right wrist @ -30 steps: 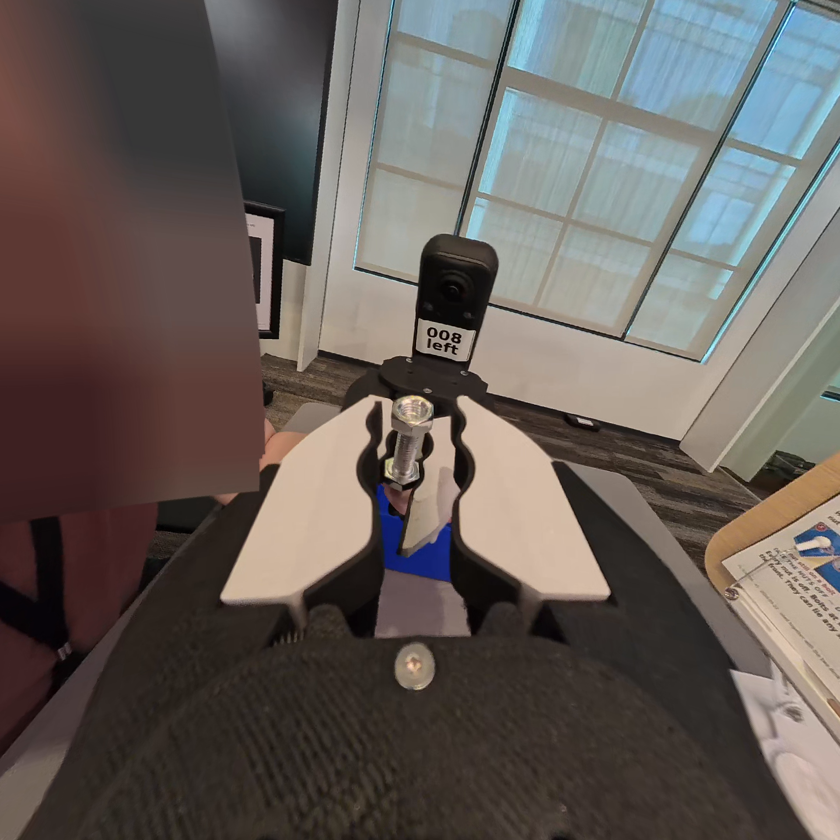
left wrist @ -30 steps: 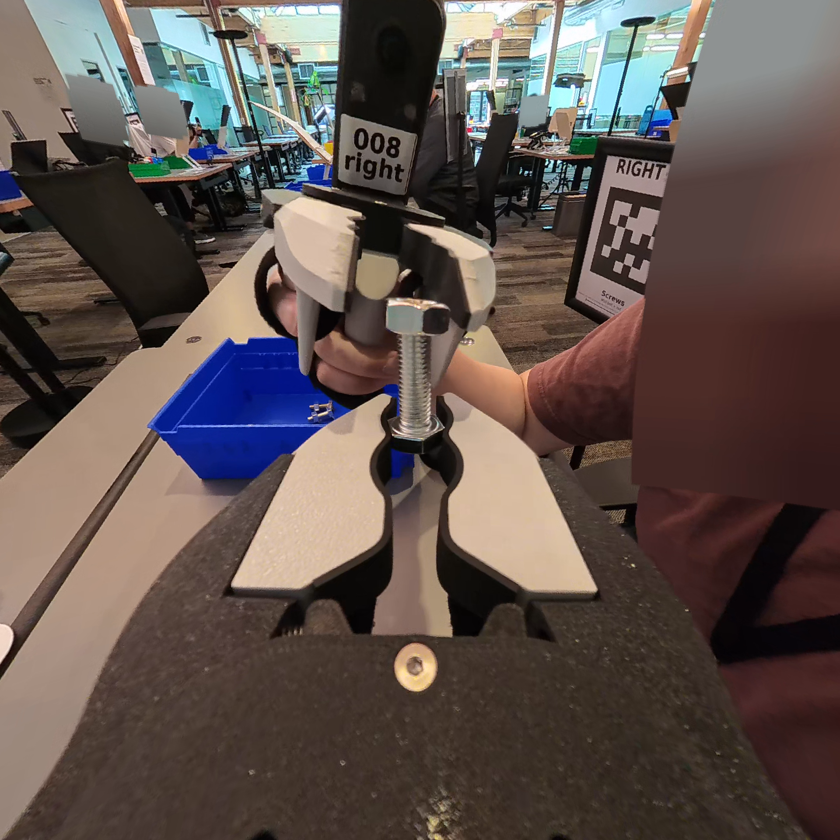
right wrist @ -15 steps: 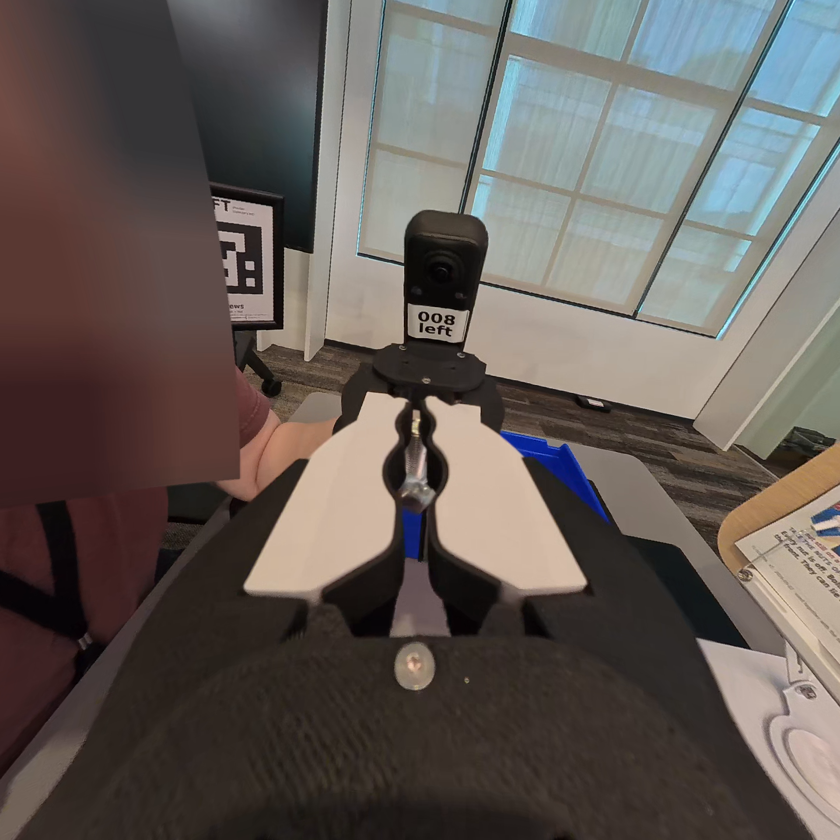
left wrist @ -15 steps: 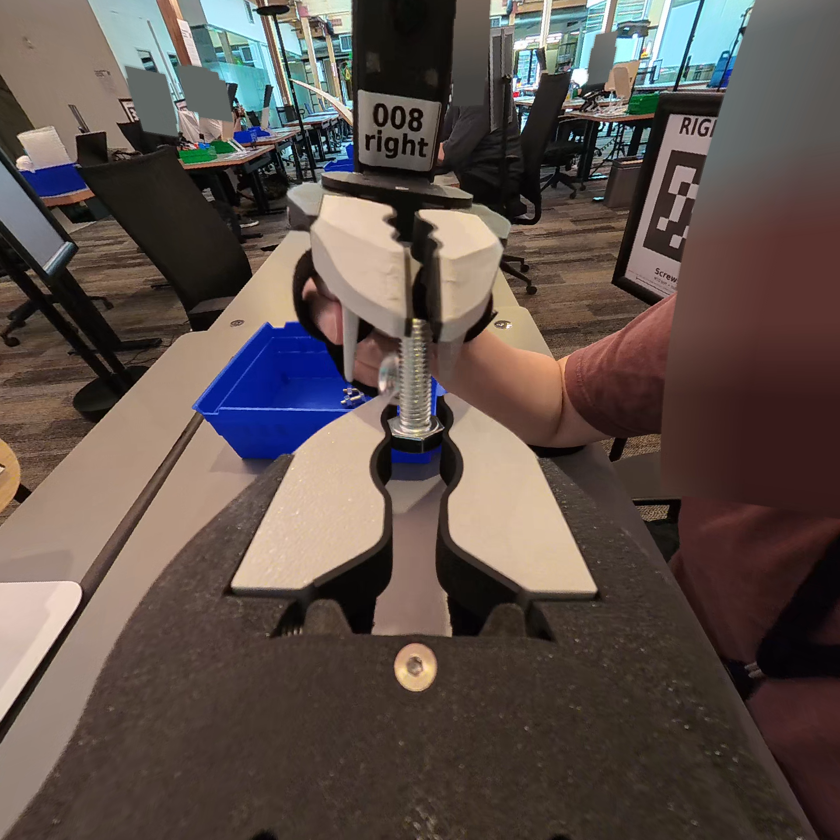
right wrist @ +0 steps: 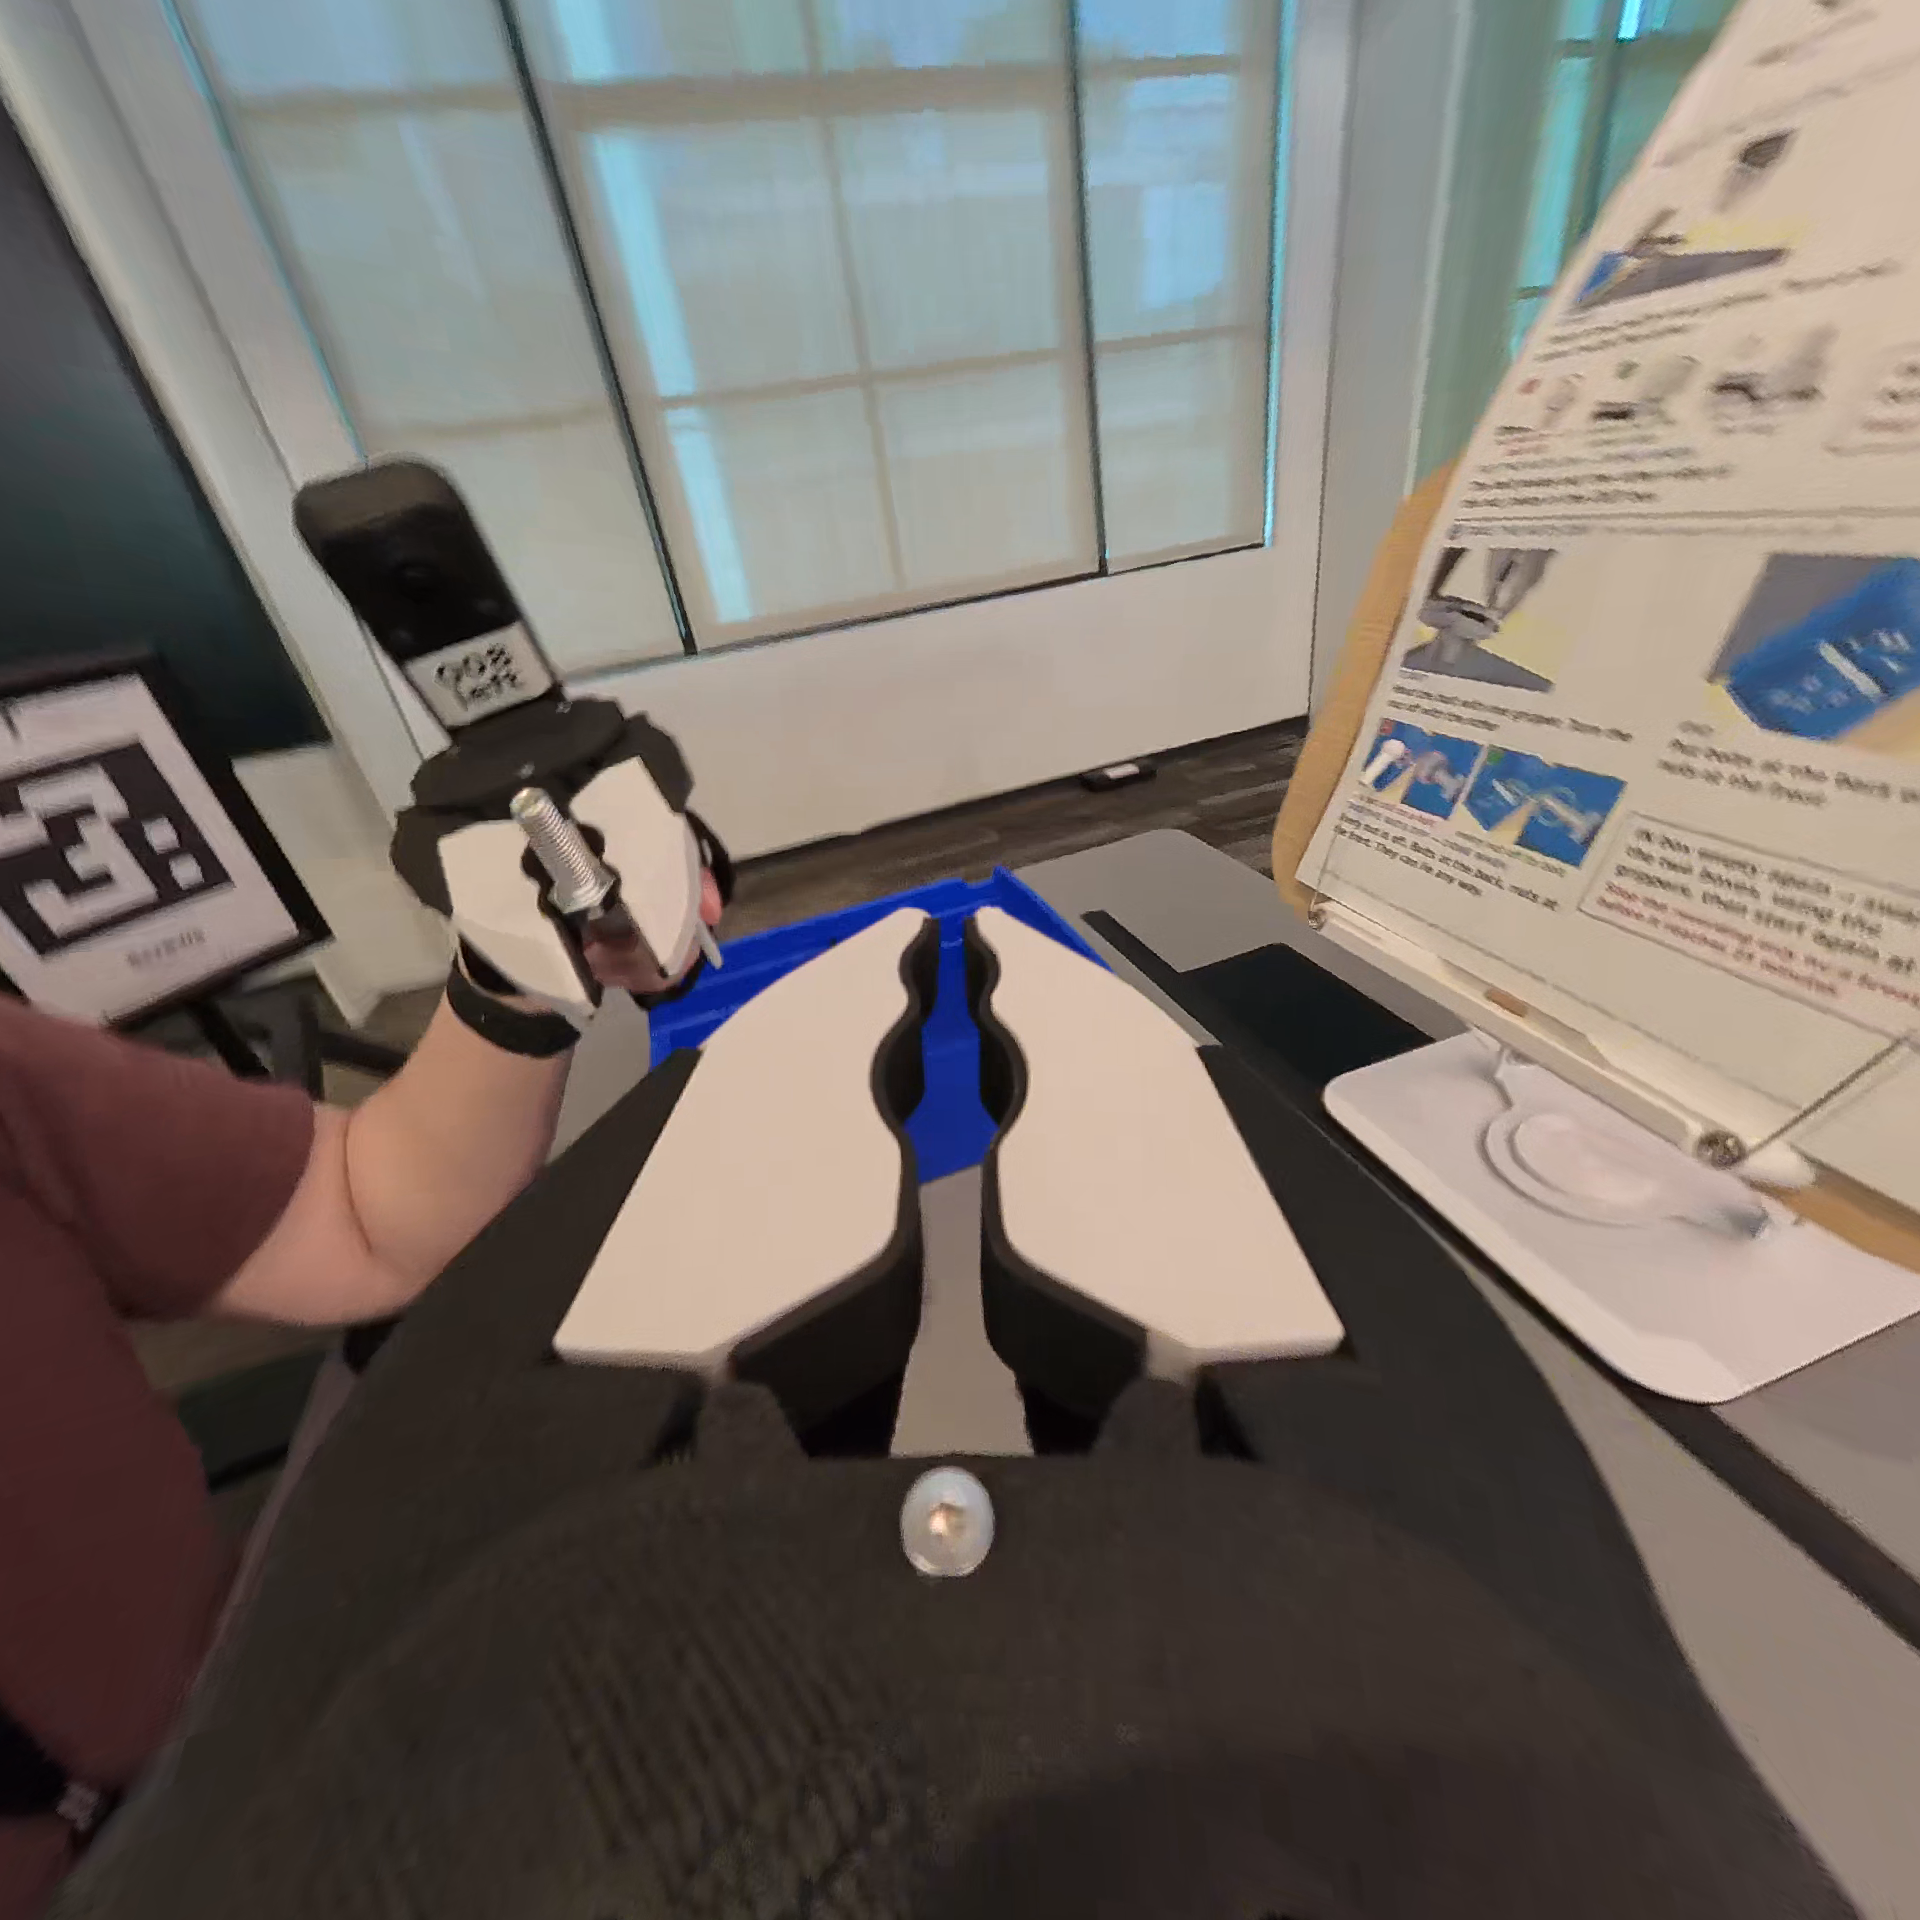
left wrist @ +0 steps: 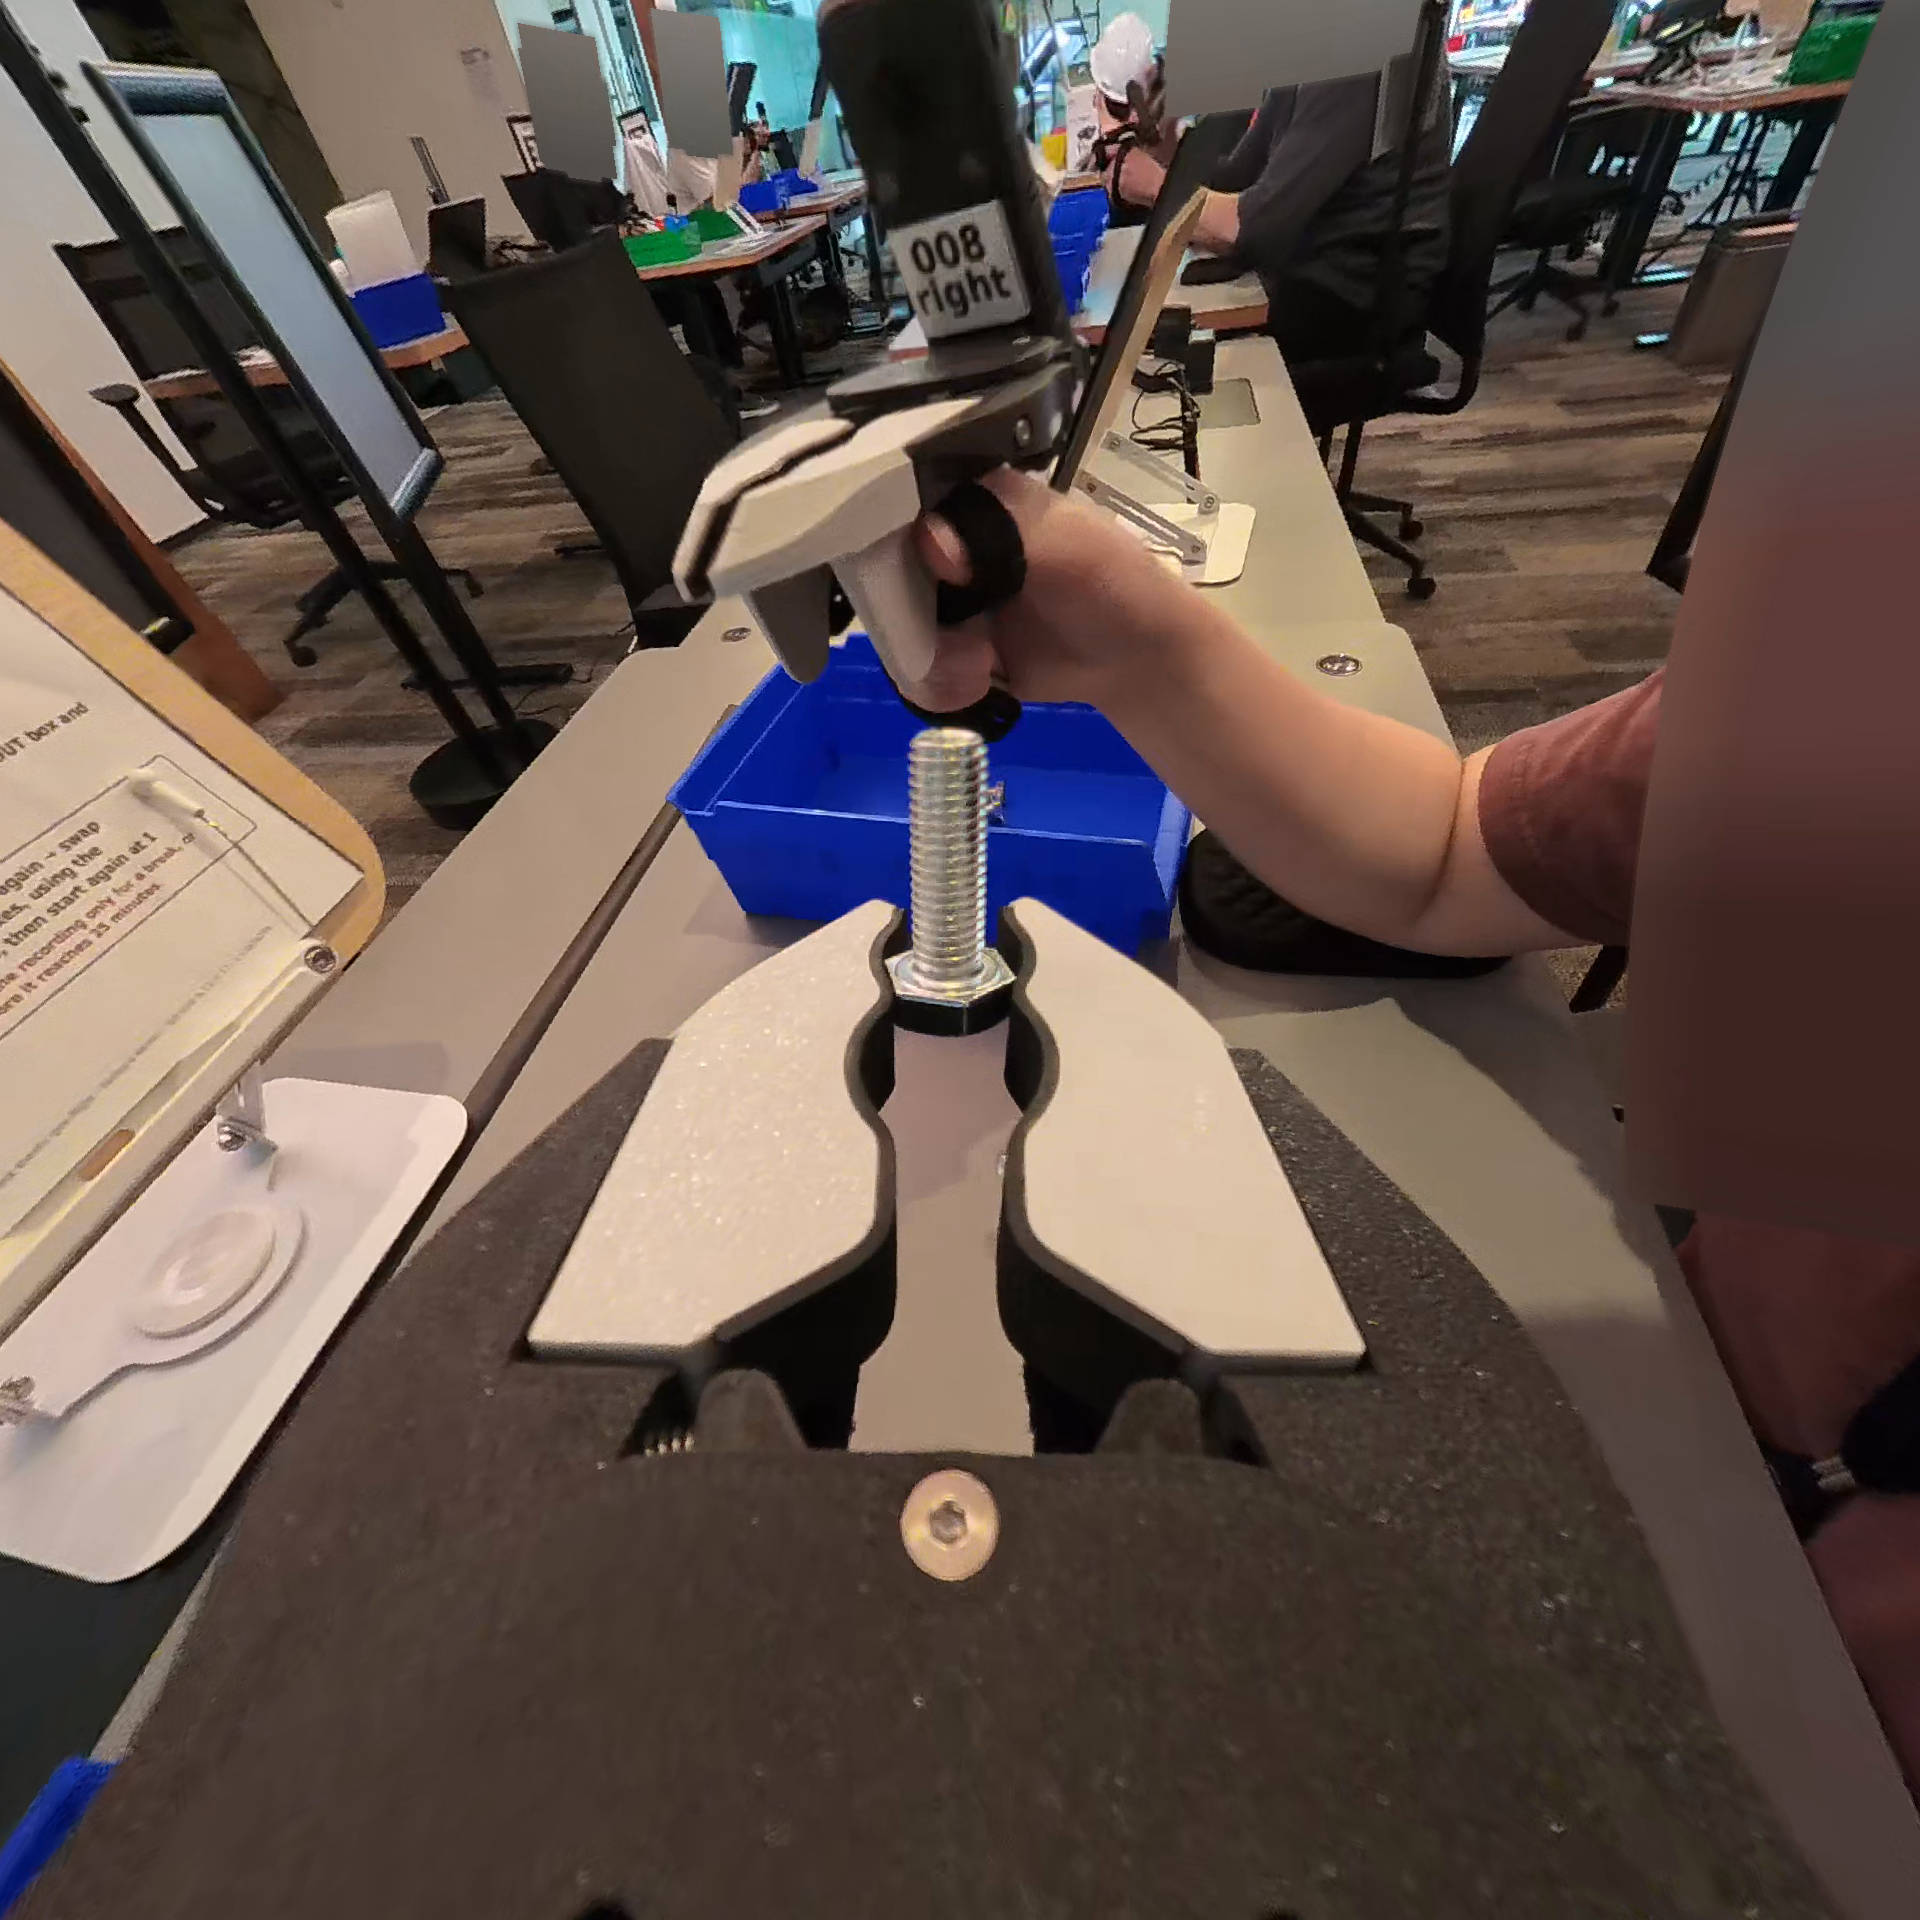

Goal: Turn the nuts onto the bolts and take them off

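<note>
Holding the bolt (left wrist: 947, 844) upright by its head, my left gripper (left wrist: 948, 961) has its jaws clenched there, thread end up. My right gripper (right wrist: 948, 940), jaws nearly closed and seemingly empty, sits up-left of the tip, near the blue bin (left wrist: 821, 831).

Bright daylight from windows (right wrist: 831, 312), right view motion-blurred, wide-angle edge distortion

right gripper (left wrist: 800, 582) left the bolt (left wrist: 945, 852); seemingly empty
</note>
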{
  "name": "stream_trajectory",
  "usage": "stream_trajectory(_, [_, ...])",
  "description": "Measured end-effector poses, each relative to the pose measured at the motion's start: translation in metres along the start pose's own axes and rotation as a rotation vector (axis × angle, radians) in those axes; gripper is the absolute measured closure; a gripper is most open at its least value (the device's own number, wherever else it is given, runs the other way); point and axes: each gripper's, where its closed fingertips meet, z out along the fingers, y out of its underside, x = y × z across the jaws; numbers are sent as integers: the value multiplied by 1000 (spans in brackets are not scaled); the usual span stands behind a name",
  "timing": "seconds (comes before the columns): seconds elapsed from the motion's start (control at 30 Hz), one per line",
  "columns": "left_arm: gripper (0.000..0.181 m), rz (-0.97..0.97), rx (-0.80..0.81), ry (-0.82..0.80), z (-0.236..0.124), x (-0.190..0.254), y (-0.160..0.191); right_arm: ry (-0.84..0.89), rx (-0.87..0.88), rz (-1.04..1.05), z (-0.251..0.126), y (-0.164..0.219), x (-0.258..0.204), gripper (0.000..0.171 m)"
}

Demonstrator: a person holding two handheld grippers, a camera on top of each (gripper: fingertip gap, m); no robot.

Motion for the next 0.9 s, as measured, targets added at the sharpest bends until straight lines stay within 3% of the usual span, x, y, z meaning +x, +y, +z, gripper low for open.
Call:
stream_trajectory(0.03, [165,-3,-7,-15,-2,-4,1,13,16,54,0,2,8,169])
stream_trajectory(0.1, [165,0,-36,-78,-8,-16,6,23,-71,158,10,27,24,171])
stream_trajectory(0.23, [165,-12,-32,-147,-21,-32,6,1,-425,266,49,120,32,170])
stream_trajectory(0.4, [165,9,0,-266,-56,-43,-6,-46,-644,240,101,204,-12,170])
stream_trajectory(0.63, [165,9,69,-309,-87,-44,-20,-137,-740,-179,138,275,-48,150])
stream_trajectory(0.77, [165,5,85,-303,-95,-42,-22,-75,-867,-155,136,302,-35,158])
stream_trajectory(0.9, [165,-3,97,-295,-101,-42,-23,-100,-807,-77,131,281,-34,160])
